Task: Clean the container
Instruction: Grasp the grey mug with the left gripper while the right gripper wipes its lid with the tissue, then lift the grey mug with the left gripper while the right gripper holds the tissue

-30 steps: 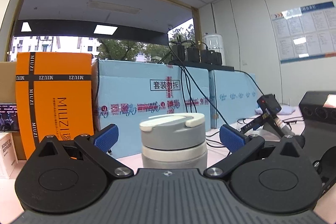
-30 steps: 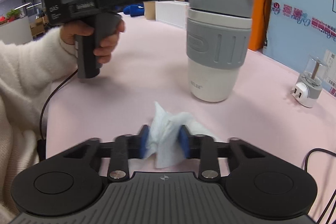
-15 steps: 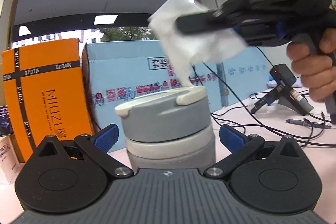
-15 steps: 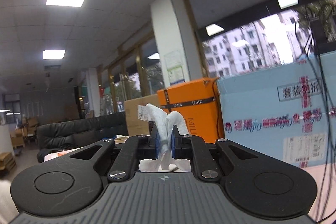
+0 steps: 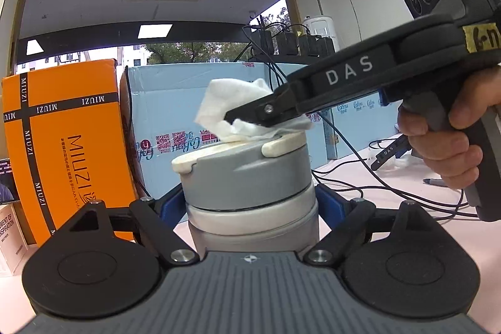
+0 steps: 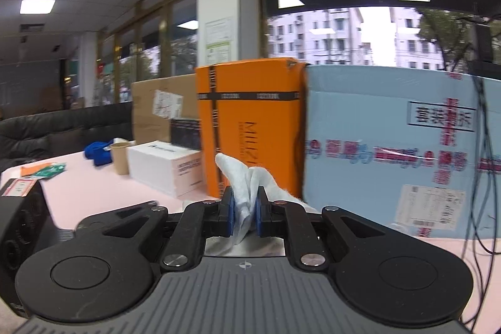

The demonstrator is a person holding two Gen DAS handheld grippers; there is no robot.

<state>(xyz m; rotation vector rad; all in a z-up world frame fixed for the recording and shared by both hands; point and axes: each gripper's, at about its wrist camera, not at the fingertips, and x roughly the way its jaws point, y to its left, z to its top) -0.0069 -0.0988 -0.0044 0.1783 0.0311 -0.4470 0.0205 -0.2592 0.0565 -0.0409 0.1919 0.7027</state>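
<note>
Left gripper (image 5: 252, 202) clamped on container (image 5: 250, 187), upright on pink table (image 5: 488, 243). Right gripper (image 6: 245, 213) pinching white tissue (image 5: 233, 110), pressing it onto container's cream lid (image 5: 241, 147). Orange box (image 5: 65, 143) behind, left.

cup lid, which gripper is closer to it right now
Right. The right gripper presses its white cloth onto the cup lid; the left gripper clamps the cup body below it.
</note>
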